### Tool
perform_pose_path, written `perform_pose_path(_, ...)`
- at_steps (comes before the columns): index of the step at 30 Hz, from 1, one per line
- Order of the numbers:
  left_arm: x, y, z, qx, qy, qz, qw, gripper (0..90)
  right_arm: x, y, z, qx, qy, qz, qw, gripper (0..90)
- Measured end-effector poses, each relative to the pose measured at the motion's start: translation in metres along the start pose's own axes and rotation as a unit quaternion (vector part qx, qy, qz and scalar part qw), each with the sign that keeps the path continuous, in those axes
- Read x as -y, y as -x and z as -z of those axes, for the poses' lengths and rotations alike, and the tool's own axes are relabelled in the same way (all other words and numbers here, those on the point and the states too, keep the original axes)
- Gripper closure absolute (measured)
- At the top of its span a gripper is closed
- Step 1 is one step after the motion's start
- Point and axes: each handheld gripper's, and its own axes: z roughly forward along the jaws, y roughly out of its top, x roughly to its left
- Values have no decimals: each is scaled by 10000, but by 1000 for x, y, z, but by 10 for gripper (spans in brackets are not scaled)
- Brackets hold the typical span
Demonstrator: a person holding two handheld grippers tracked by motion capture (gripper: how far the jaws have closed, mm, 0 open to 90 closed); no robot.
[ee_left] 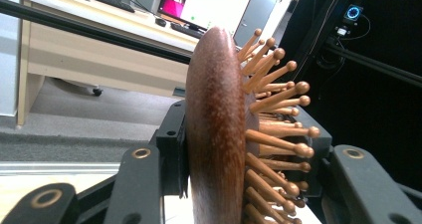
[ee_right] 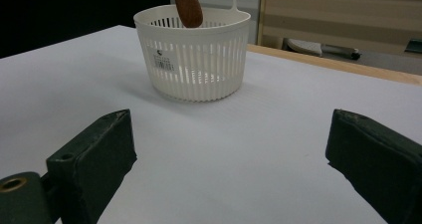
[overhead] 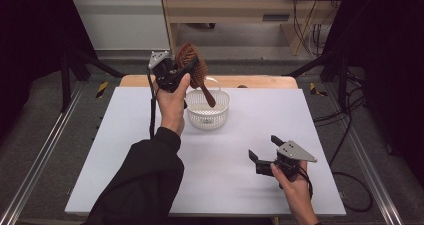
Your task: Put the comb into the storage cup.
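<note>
Your right tool [overhead: 264,155], nearest at the lower right of the high view, rests wide and empty on the table [overhead: 125,150], while your left tool [overhead: 181,70] grips the hairbrush [overhead: 191,65] by its head at upper centre, handle slanting down into the basket [overhead: 220,116].

A black long sleeve [overhead: 142,180] covers the left forearm at 7 o'clock. Each tool is black: the left tool [overhead: 176,74] trails a black cable and carries a grey three-cornered plate, as does the right tool [overhead: 265,152]; brass-ringed screw holes mark the jaws
</note>
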Motion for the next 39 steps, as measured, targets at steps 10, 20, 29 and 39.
perform_pose_path(10, 11, 1, -5, -39, -66, 52, 10000, 518, 0, -1, 0, -18, -15, 5, 10000, 55)
perform_pose_path(20, 27, 1, -15, -66, -216, 52, 9997, 517, 0, -2, 0, -43, -19, 4, 10000, 54)
perform_pose_path(29, 39, 2, -21, -63, -303, 70, 9995, 517, 0, -2, 0, -64, -21, -25, 10000, 49)
perform_pose_path(39, 51, 4, -24, -166, -310, 60, 9994, 516, 1, -3, -1, -112, -44, -21, 9999, 49)
